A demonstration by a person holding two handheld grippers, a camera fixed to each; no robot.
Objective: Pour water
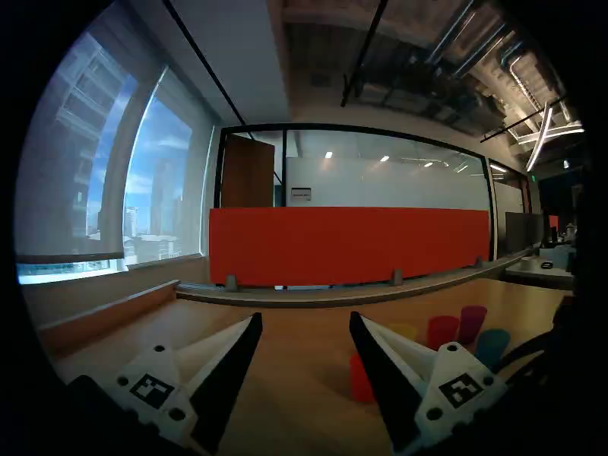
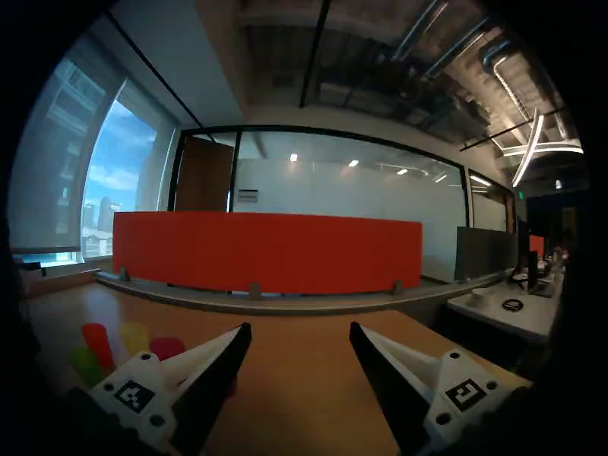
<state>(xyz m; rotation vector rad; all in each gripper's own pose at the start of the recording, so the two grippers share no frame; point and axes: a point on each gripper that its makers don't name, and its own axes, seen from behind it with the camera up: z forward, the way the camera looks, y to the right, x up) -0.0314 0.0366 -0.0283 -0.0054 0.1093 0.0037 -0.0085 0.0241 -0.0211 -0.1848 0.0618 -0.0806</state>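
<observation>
Hovering over desk with left gripper and right gripper, both spread apart, gripping nothing. Seeing cups clustered on desk, rightward in left gripper view, leftward in right gripper view.

I get open desktop ahead; cups crowd the right in left gripper view; orange divider walls far edge.

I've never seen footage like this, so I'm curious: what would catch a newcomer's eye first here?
The long orange-red divider panel across the far edge of the wooden desk stands out first. Next, bright coloured cups cluster on the desk, right of the open left gripper and left of the open right gripper. At far left, a big window shows city towers.
</observation>
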